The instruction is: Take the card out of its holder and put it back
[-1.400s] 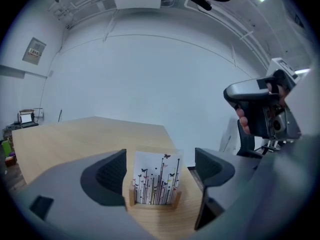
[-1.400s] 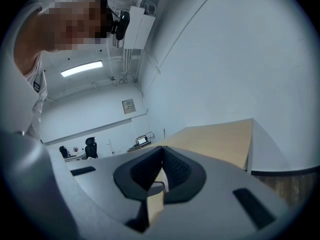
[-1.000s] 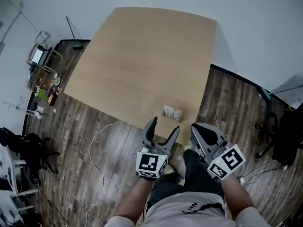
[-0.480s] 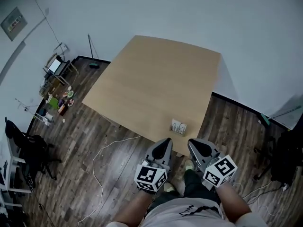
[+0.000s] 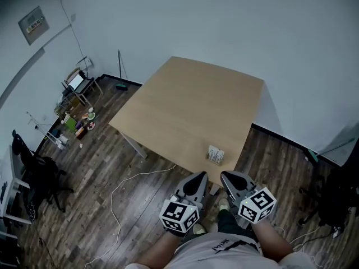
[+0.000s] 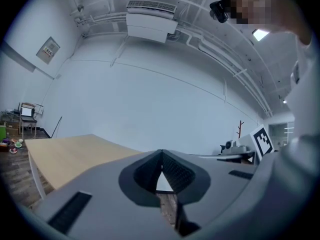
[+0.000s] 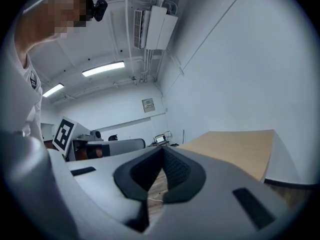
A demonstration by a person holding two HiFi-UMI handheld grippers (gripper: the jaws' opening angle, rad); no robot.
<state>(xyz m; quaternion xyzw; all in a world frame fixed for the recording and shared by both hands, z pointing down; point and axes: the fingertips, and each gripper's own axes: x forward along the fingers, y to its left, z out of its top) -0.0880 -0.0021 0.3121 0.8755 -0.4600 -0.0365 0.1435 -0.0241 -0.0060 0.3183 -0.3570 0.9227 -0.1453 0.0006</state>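
Okay, both grippers clenched, empty.
Off tabletop: left gripper, right gripper; card holder by near edge, long axis roughly along it.

a pale wooden table stands near the corner of a room with white walls, on a dark wood-plank floor. a white cable trails across the boards. along the left side are a small stand with a screen, a black chair and a wall panel. overhead hang an air-conditioning unit and a strip light.
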